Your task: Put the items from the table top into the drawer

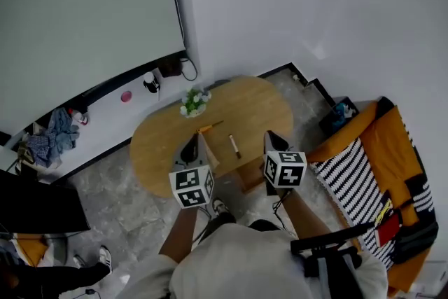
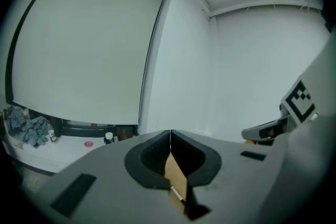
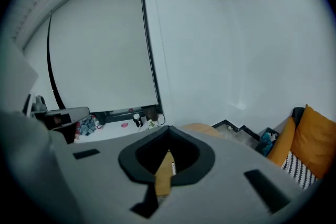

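Observation:
An oval wooden table (image 1: 245,105) stands below me. On it lie a dark pen-like stick (image 1: 234,145) and a thin orange item (image 1: 209,127), beside a small plant with white flowers (image 1: 194,101). My left gripper (image 1: 196,138) hovers over the table's near edge, shut and empty, left of the stick. My right gripper (image 1: 271,136) is shut and empty too, to the right of the stick. In the left gripper view the left gripper (image 2: 170,134) shows the stick (image 2: 177,194) below its closed jaws. The right gripper (image 3: 168,130) frames the table (image 3: 164,173) likewise.
An orange sofa (image 1: 392,150) with a striped cushion (image 1: 353,185) fills the right. A dark box (image 1: 338,115) sits by the stepped wall base. A white ledge (image 1: 105,108) at the left holds clothes (image 1: 52,133). A wooden part (image 1: 250,175) shows under the table's near edge.

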`<move>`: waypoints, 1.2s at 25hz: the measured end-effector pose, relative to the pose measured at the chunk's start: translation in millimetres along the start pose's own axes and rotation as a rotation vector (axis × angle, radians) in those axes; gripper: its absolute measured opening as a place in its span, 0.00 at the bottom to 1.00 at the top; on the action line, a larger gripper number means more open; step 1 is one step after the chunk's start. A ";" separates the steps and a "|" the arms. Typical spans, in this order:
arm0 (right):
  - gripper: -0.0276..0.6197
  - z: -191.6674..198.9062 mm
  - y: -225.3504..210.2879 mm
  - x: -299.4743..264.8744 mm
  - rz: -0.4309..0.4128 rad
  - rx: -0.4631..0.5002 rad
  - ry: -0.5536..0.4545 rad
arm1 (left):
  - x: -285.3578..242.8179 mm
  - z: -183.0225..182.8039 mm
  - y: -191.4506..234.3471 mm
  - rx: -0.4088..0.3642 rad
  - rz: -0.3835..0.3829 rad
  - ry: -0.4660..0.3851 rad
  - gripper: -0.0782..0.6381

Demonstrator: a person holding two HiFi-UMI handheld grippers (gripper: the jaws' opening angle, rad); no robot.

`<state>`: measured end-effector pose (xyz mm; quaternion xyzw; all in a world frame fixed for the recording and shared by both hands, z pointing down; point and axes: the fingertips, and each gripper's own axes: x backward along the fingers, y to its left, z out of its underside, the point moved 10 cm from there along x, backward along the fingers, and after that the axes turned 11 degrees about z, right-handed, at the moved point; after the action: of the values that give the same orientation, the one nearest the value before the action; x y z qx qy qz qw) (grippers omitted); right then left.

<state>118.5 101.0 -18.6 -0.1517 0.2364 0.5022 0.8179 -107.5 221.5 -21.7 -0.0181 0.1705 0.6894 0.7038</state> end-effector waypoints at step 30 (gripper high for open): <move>0.03 228.1 -1.9 -241.0 -0.068 0.144 0.431 | -130.9 297.7 85.5 0.259 -0.133 0.460 0.12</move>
<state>81.1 30.3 303.5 -0.2048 0.4354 0.4122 0.7737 -125.8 177.1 311.0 -0.0954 0.4110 0.5918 0.6868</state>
